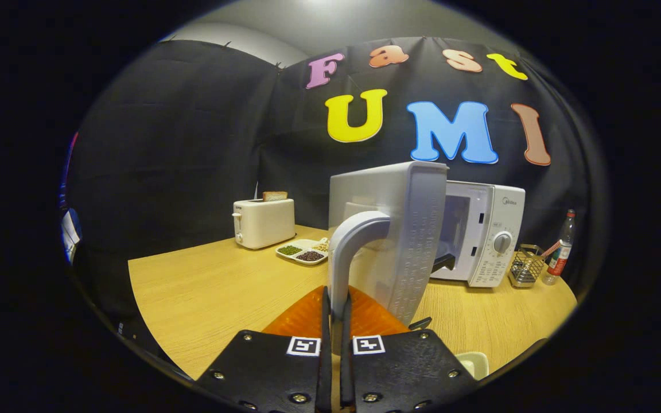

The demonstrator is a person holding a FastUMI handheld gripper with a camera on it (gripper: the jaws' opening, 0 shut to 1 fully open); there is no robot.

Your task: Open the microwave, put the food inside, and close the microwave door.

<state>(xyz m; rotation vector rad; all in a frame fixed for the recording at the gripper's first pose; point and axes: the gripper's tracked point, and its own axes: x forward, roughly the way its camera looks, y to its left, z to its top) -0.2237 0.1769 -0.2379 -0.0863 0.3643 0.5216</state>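
- indoors, the gripper [336, 318] had its fingers clamped on the door handle [349, 252].
- microwave [482, 232] door [405, 229] stood open on the bench [210, 287].

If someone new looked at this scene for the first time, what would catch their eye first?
First, the open microwave door, swung out right ahead of the gripper, whose fingers are closed on the door handle. Behind it the microwave stands with its cavity exposed. Farther off on the wooden table sits a toaster with bread sticking up, and a divided dish of beans beside it.
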